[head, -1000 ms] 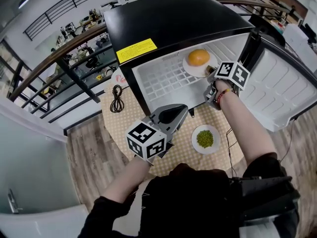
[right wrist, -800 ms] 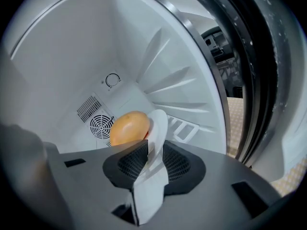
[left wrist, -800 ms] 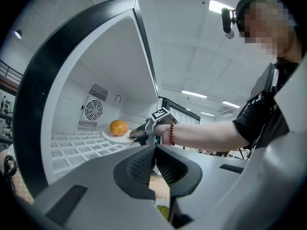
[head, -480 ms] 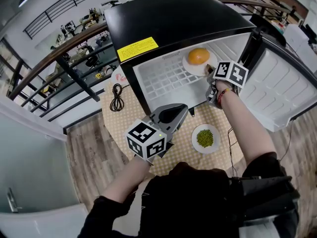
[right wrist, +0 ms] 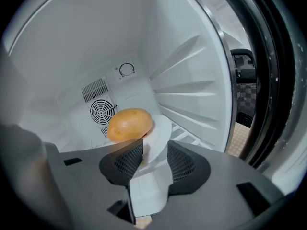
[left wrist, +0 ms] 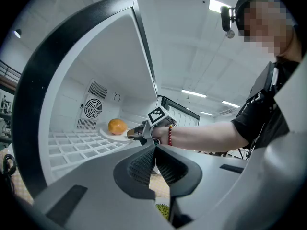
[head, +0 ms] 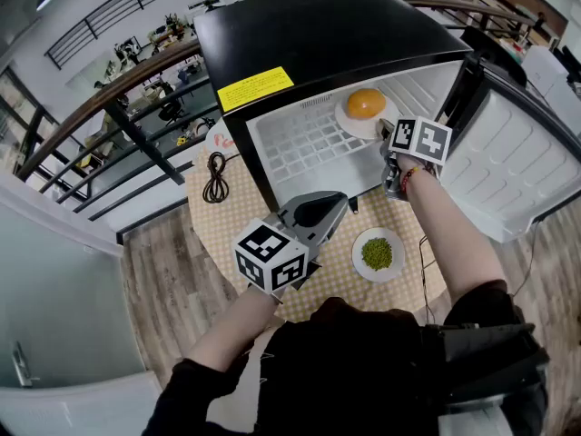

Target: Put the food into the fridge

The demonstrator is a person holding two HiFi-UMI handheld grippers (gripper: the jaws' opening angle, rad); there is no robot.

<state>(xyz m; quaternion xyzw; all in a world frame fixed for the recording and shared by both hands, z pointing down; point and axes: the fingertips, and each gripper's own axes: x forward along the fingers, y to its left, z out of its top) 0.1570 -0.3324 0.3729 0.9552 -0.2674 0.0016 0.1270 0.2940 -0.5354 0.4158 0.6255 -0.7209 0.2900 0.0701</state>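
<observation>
A white plate [head: 349, 122] with a round orange-yellow food [head: 365, 104] lies on the wire shelf [head: 304, 148] of the open black mini fridge [head: 318, 34]. My right gripper [head: 388, 134] reaches into the fridge at the plate's near rim. In the right gripper view the plate's [right wrist: 160, 133] rim lies between the pads of this gripper [right wrist: 154, 157] with a gap on each side, and the jaws are opening. The food [right wrist: 129, 124] sits just beyond. My left gripper [head: 338, 200] hovers over the table, shut and empty. A plate of green peas [head: 377, 254] rests on the table.
The fridge door [head: 517, 166] stands swung open at the right. A black cable [head: 215, 180] lies on the round wicker-patterned table [head: 236, 221] left of the fridge. A railing and a lower floor lie beyond the table.
The right gripper has shifted slightly left and back from the plate. The plate with the food stays on the shelf. The left gripper has barely moved.
</observation>
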